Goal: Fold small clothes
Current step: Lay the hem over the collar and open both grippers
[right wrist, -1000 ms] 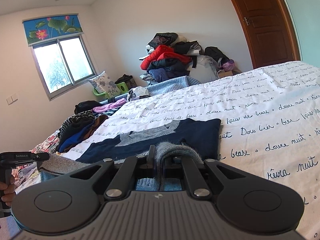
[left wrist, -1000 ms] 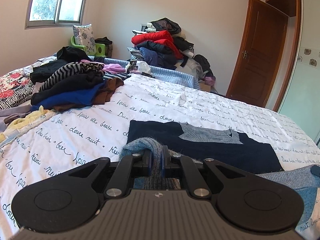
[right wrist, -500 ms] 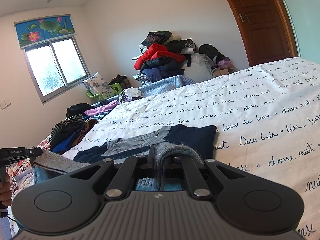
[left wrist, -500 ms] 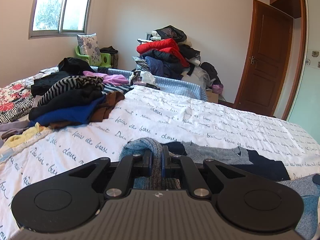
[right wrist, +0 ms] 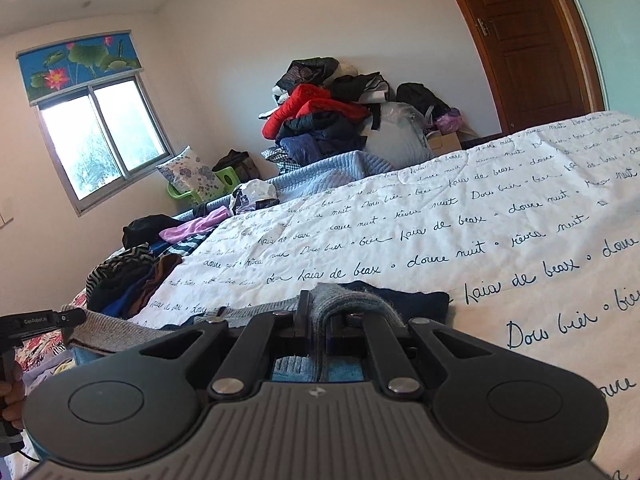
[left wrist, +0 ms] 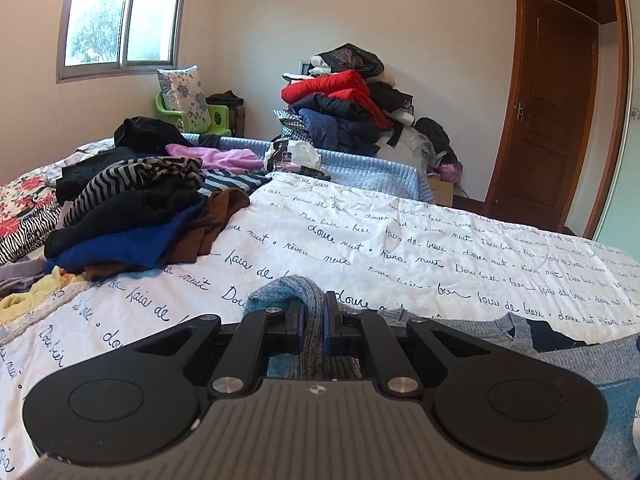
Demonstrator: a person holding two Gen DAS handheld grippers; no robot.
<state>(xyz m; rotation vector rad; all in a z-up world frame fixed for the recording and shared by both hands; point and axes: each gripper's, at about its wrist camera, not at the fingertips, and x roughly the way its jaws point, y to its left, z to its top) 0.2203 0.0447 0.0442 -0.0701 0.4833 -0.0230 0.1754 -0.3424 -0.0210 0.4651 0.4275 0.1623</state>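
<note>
A knitted sweater, grey-blue with a navy body, lies on the white bedspread (left wrist: pixel 400 240) printed with script. My left gripper (left wrist: pixel 314 312) is shut on a bunched grey-blue edge of the sweater (left wrist: pixel 288 288), which humps up over the fingertips. In the right wrist view my right gripper (right wrist: pixel 316 316) is likewise shut on a fold of the sweater (right wrist: pixel 352 300), with the navy part (right wrist: pixel 412 304) just beyond it. The grey knit stretches leftward to the left gripper (right wrist: pixel 32 322), held by a hand (right wrist: pixel 10 400).
A loose pile of striped, black, blue and brown clothes (left wrist: pixel 132 216) covers the bed's left side. Beyond the bed's far end a heap of jackets (left wrist: pixel 344 100) rises against the wall. A green chair with a pillow (left wrist: pixel 188 96) stands under the window. A brown door (left wrist: pixel 548 112) is at right.
Both grippers have carried the held sweater edge forward over the navy body, which now shows far less in the two views. Both grips stay the same.
</note>
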